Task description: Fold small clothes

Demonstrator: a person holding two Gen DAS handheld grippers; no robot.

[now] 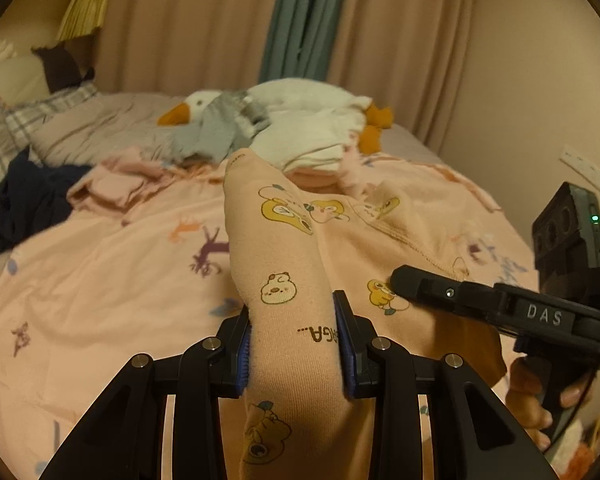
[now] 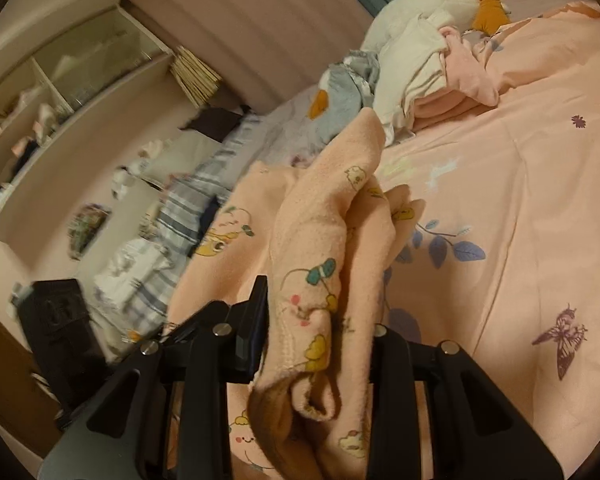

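Note:
A small peach garment with cartoon animal prints [image 1: 284, 248] is held above the pink bedsheet [image 1: 100, 288]. My left gripper [image 1: 296, 340] is shut on a rolled fold of it, which rises between the blue pads. My right gripper [image 2: 320, 332] is shut on another bunched edge of the same garment [image 2: 324, 240]; its right finger is hidden by cloth. The right gripper also shows in the left wrist view [image 1: 396, 280], to the right, pinching the garment.
A white goose plush [image 1: 300, 116] with a grey cloth lies at the back of the bed. Pink clothes [image 1: 116, 184] and a dark navy garment [image 1: 24, 204] lie left. Plaid bedding [image 2: 188, 216] and shelves [image 2: 60, 92] are beyond the bed.

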